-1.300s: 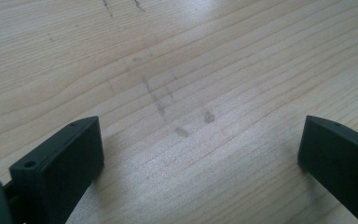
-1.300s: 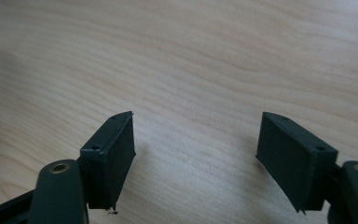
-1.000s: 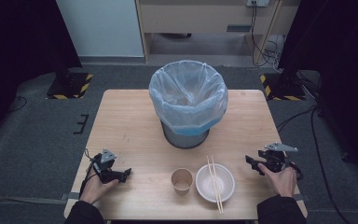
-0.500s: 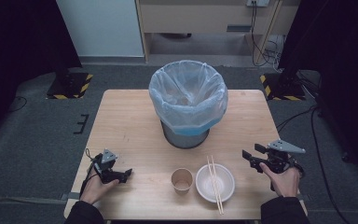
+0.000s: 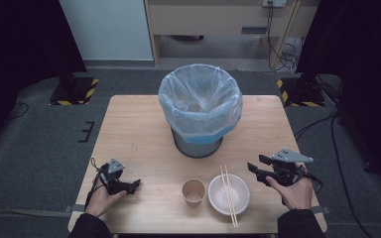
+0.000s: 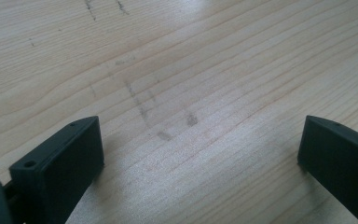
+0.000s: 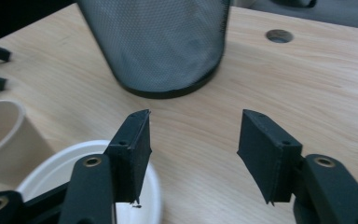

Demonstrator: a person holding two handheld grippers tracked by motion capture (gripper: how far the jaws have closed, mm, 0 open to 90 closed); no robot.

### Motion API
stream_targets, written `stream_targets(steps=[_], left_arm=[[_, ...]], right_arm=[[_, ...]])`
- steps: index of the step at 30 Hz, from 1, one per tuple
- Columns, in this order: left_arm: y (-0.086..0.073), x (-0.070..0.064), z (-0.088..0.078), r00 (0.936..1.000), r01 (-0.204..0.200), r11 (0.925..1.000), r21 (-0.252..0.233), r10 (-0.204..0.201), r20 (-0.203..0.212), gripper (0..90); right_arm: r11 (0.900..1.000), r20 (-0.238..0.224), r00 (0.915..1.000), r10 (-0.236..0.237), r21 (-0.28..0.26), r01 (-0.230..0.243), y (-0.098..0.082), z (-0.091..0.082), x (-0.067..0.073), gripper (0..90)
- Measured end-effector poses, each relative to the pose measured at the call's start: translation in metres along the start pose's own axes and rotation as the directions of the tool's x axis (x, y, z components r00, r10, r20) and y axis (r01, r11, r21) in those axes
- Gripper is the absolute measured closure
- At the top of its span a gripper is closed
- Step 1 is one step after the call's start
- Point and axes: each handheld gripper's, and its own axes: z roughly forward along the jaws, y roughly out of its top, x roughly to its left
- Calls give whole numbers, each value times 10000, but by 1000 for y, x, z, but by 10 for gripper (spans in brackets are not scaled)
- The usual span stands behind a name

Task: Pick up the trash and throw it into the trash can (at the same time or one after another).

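Your right tongs (image 5: 256, 169) (wide open, empty) sat nearest the white round bowl (image 5: 222, 198), wooden chopsticks (image 5: 228, 195) lengthwise; left tongs (image 5: 131, 185) open, empty.

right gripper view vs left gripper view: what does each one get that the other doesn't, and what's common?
Right gripper view alone: the mesh bin, the paper cup, the white bowl, a round hole in the table, and the right gripper with open jaws. Left gripper view alone: the left gripper, jaws wide apart over scuffed wood. Both: the bare wooden table.
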Motion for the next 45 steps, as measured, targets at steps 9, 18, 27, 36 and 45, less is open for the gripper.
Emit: stream_targets(steps=[9,18,27,36,45], left_arm=[[0,0,0,10000,5,10000,4,-5,6,0],[0,0,0,10000,-14,10000,2,14,9,0],[0,0,0,10000,-12,10000,2,12,1,0],[1,-1,1,10000,5,10000,-7,-5,-3,0],[1,-1,1,10000,14,10000,-8,-14,-7,0]], right_arm=[[9999,-542,9985,104,133,-97,1,-1,22,495],[9958,-1123,9913,688,686,-613,-11,17,39,517],[9836,-1145,9896,868,1676,-668,-23,34,47,565],[9702,-1020,9903,942,2327,-683,-28,42,52,608],[9583,-959,9908,951,2784,-650,-30,46,53,654]])
